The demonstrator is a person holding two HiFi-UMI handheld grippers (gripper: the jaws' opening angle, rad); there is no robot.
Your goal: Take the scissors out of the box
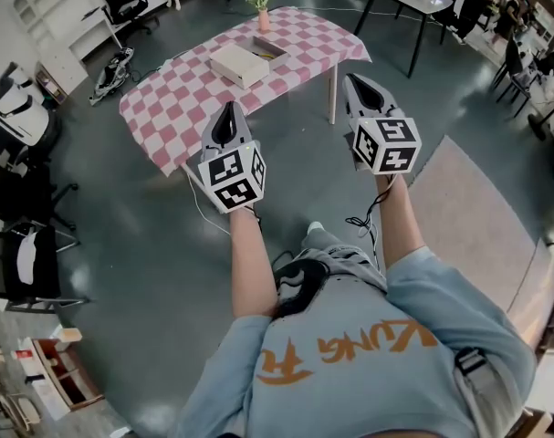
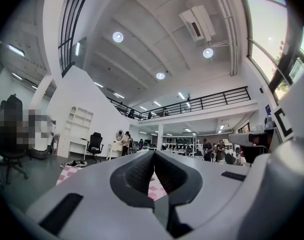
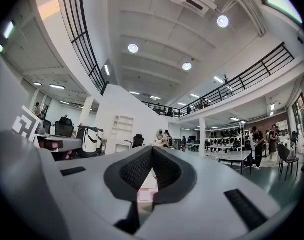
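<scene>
Left gripper (image 1: 226,117): my fingers are pressed together tip to tip, with nothing between them. It is held out level in front of me, above the floor.
Right gripper (image 1: 360,88): fingers likewise closed on each other and empty. It is level, beside the left one and a little further forward in the head view.
Left gripper view: pads (image 2: 141,171) meet at the tip; a strip of pink checked cloth shows through the gap below them.
Right gripper view: pads (image 3: 136,171) meet at the tip; nothing is caught there.
Table (image 1: 181,108): covered in pink-and-white checked cloth, ahead of both grippers and clear of them.
Box (image 1: 238,64): on the table's far half, well apart from both grippers. It has a pale flat part in front and a darker open part touching it behind.
Scissors: I cannot make them out; the box is too small in the head view to read its contents.
Vase (image 1: 263,18): holds white flowers at the table's far edge, just beyond the box.
</scene>
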